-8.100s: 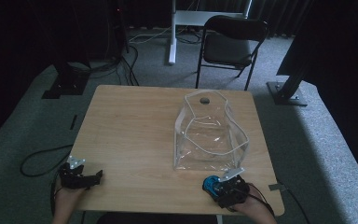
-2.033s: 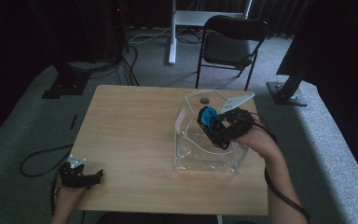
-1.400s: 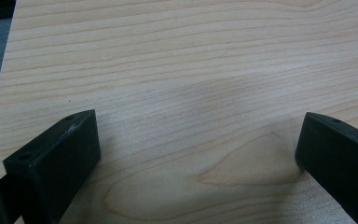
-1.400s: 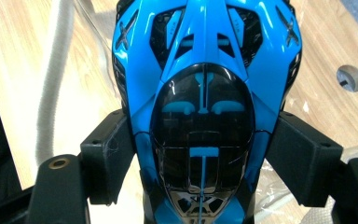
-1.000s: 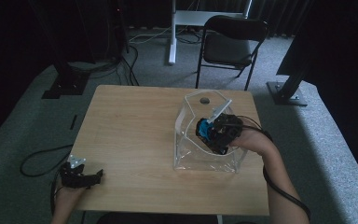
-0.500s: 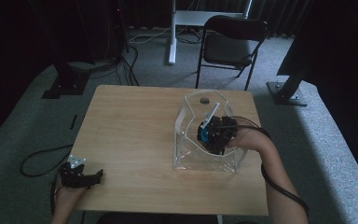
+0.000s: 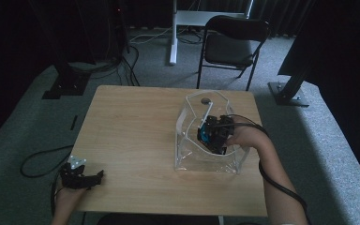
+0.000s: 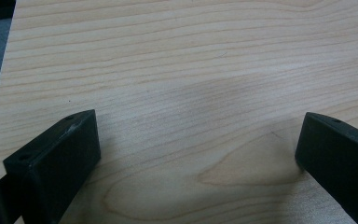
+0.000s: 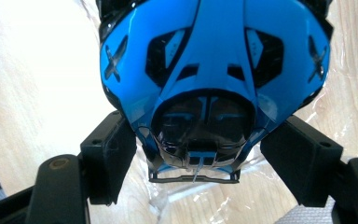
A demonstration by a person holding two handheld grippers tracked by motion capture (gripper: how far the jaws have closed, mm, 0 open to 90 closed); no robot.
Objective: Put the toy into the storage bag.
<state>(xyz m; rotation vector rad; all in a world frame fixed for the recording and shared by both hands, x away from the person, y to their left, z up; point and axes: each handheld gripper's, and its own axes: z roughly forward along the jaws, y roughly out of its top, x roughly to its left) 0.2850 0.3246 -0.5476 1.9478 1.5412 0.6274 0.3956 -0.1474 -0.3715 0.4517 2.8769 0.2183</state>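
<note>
Right gripper view puts a glossy blue and black toy car (image 9: 213, 84) between the right gripper (image 9: 216, 154)'s two black jaws, which press its sides; its upper end is cut off, and no writing can be read on it. High view shows it inside the clear plastic bag (image 7: 187, 140) on the wooden table (image 7: 131, 136). Near the table's front left corner, the left gripper (image 8: 198, 154) gapes wide, holding nothing.

Right gripper (image 7: 205, 137), clamped on the blue toy car (image 9: 213, 79), has travelled from the table's near edge down into the clear bag (image 7: 187, 145).
</note>
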